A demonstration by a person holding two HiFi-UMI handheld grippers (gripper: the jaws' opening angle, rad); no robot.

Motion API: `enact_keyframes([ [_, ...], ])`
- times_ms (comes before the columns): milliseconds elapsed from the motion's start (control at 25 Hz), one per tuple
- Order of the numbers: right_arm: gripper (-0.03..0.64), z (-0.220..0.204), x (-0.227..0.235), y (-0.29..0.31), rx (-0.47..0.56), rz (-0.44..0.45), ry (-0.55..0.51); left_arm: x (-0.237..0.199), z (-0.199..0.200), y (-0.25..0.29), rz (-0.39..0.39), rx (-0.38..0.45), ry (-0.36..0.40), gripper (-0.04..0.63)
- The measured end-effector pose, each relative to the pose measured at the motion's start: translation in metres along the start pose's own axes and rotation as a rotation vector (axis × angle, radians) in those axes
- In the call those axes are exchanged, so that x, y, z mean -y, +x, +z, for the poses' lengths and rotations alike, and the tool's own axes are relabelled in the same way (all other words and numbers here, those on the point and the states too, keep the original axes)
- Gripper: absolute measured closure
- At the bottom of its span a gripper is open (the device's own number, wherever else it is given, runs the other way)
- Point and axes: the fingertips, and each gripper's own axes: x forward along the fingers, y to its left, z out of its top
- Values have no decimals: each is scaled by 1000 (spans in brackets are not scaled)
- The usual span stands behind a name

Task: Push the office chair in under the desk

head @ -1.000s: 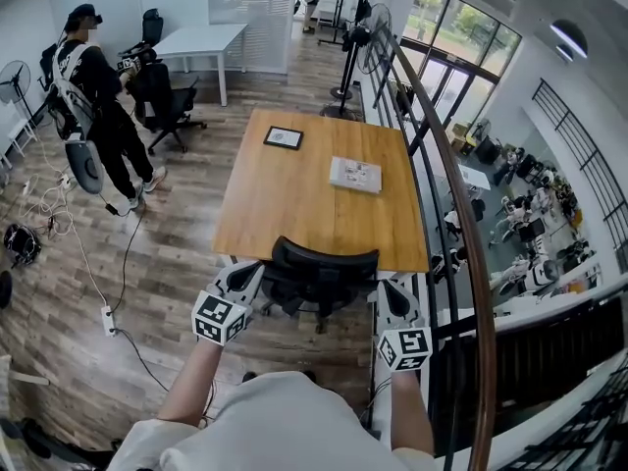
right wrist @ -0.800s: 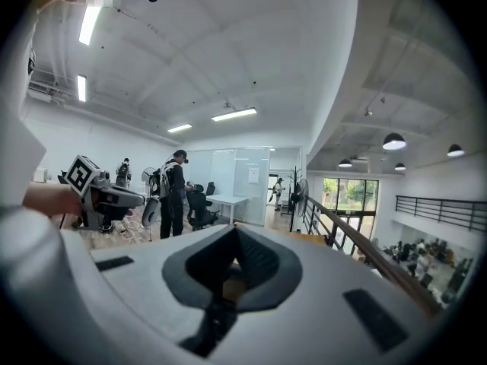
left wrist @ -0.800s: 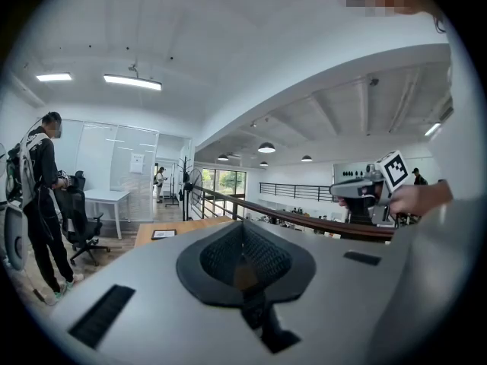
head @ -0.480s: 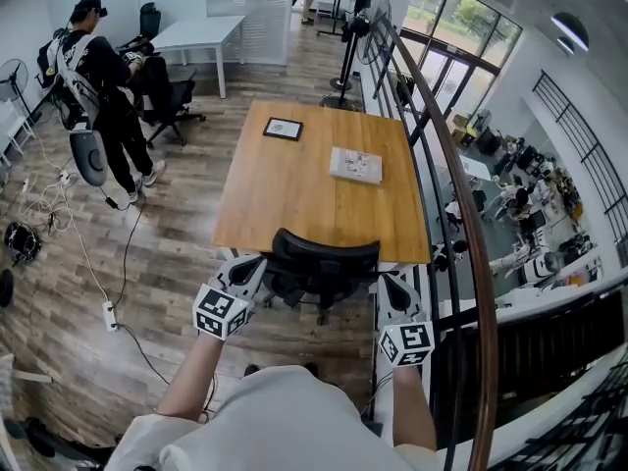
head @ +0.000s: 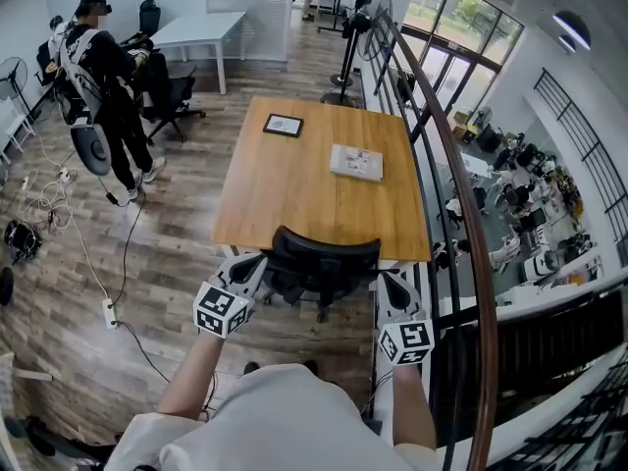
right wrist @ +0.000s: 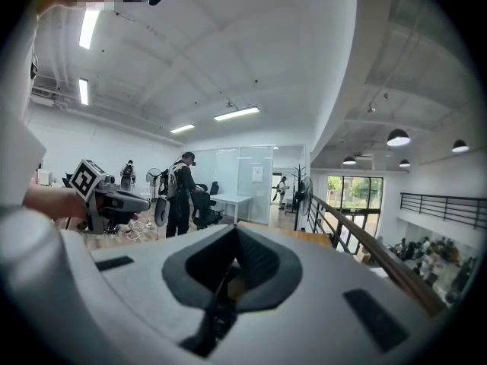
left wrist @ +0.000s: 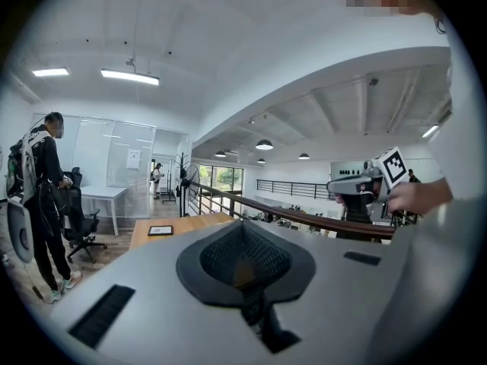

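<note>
The black office chair (head: 324,260) stands at the near edge of the wooden desk (head: 304,189), its backrest toward me and its seat partly under the top. My left gripper (head: 253,268) is shut with its tip at the backrest's left side. At the backrest's right side is my right gripper (head: 387,285), also shut. I cannot tell whether either one touches the chair. In the left gripper view the left gripper (left wrist: 243,261) holds nothing and points over the desk (left wrist: 179,225). The right gripper (right wrist: 232,268) in its own view is likewise empty.
A framed picture (head: 283,125) and a white box (head: 356,162) lie on the desk. A curved railing (head: 461,214) runs close along the right. To the far left a person (head: 103,86) stands by another black chair (head: 175,94) and a white table (head: 201,32). Cables (head: 108,312) lie on the floor.
The chair and both grippers have shifted slightly forward toward the desk. The person at the far left has stepped a little toward the white table.
</note>
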Motion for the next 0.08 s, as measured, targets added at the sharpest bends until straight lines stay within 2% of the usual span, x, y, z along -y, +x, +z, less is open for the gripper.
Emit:
enact_keyframes([
  [80, 615, -2, 0, 2, -1, 3, -2, -1, -3, 2, 0, -4, 2, 601],
])
